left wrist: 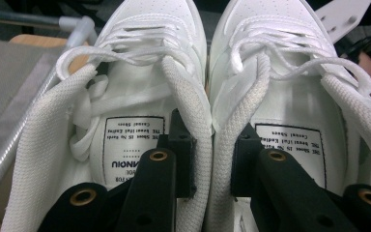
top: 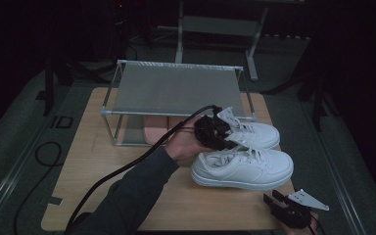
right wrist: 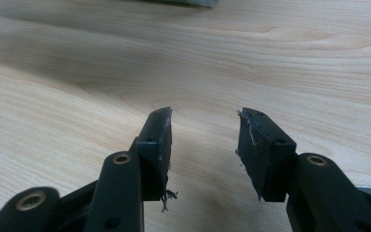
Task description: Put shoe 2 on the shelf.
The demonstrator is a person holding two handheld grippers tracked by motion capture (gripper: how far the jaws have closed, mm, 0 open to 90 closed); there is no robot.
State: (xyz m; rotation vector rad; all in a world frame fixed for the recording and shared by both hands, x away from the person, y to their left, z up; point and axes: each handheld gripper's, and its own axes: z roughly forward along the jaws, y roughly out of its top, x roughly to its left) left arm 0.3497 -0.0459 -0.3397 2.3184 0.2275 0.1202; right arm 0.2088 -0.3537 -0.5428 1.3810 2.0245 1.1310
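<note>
Right gripper [top: 275, 201] sits closest, down at the near right corner of the table [top: 78, 186], just hanging over bare wood with its jaws spread and nothing between them. In its own view you can see both pads [right wrist: 157, 145] clear of the surface, a bit of frayed thread hanging off them.

Left gripper [top: 219, 133] is where the action is. It's over the middle of the table, and each jaw is poked down inside a different shoe: one in the near shoe [top: 245, 169], the other in the far shoe [top: 257, 134]. In the left gripper view the two inner collars are squeezed together between the pads, so it's clamped on the pair by their touching sides. The insole labels show right past the jaws. Near shoe [left wrist: 319, 96] is on the right in that view, far shoe [left wrist: 140, 96] on the left.

Both are white lace-ups, side by side, toes pointing right, heels toward the gripper. From the high view I can't tell if they're resting on the table or lifted just off it.

Behind them, at the far side, stands a rack [top: 176, 88] with a grey mesh top shelf, and something pinkish [top: 155, 129] is tucked underneath it. The far shoe is just beside the rack's near right leg.
</note>
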